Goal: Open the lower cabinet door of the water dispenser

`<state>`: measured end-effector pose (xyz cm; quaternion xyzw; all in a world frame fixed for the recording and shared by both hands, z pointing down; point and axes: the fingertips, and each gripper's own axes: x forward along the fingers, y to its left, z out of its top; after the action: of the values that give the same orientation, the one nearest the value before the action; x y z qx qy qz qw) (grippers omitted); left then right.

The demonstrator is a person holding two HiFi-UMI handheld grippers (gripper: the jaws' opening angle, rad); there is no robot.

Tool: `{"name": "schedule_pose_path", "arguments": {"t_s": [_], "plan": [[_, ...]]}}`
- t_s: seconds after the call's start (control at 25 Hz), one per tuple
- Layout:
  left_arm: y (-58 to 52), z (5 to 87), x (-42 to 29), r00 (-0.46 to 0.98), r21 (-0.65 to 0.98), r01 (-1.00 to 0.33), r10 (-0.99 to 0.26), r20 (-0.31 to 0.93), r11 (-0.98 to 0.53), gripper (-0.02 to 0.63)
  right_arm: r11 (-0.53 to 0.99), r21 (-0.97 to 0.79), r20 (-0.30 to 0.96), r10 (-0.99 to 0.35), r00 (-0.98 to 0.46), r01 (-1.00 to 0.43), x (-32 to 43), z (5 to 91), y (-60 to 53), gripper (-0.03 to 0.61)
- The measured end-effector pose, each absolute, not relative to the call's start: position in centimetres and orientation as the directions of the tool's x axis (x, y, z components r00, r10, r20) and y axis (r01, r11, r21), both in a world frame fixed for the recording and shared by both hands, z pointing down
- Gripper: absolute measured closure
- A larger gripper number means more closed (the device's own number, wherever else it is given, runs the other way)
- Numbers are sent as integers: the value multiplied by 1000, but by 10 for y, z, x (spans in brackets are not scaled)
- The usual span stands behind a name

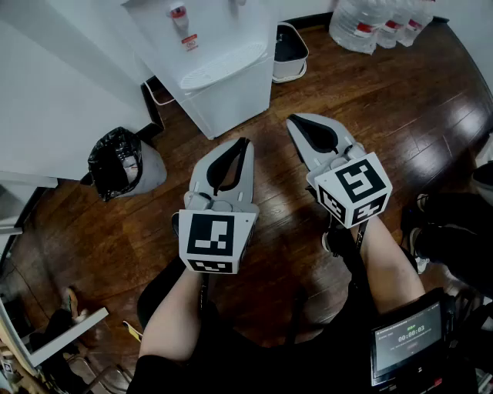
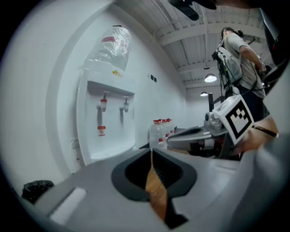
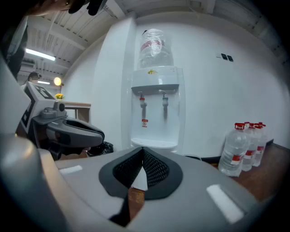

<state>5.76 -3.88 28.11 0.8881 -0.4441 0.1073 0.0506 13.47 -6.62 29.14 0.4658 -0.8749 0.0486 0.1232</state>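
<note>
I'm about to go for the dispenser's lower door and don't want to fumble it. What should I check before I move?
1. Left gripper free: ok, jaws together, nothing between them.
2. Right gripper free: ok, jaws together, nothing held.
3. Jaws ready to take a handle: not ok, both are shut.
4. Water dispenser lined up: ok, it stands ahead of both grippers, apart from them.
5. Side obstacles: ok, the bagged trash bin and the water bottles stand off to either side.
6. Lower door handle located: cannot tell, since the gripper bodies hide the cabinet front in both gripper views and the head view shows no handle.
</note>
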Motion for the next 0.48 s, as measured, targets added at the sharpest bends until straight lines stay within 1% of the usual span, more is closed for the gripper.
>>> {"name": "schedule_pose_path", "arguments": {"t_s": [0.12, 0.24, 0.36, 0.48], "plan": [[-43, 297, 49, 535, 2, -831, -799, 275, -556, 581, 574, 90, 287, -797, -531, -814, 138, 298, -65, 574], [-53, 298, 63, 555, 26, -819, -781, 288, -573, 581, 565, 143, 335, -800, -498, -813, 148, 313, -66, 574], [-56, 293, 74, 570, 8, -805, -771, 284, -593, 581, 545, 138, 385, -799, -462, -827, 160, 332, -70, 574], [-55, 293, 73, 567, -2, -804, -768, 297, -594, 581, 522, 107, 397, -803, -445, -846, 168, 334, -76, 574]]}}
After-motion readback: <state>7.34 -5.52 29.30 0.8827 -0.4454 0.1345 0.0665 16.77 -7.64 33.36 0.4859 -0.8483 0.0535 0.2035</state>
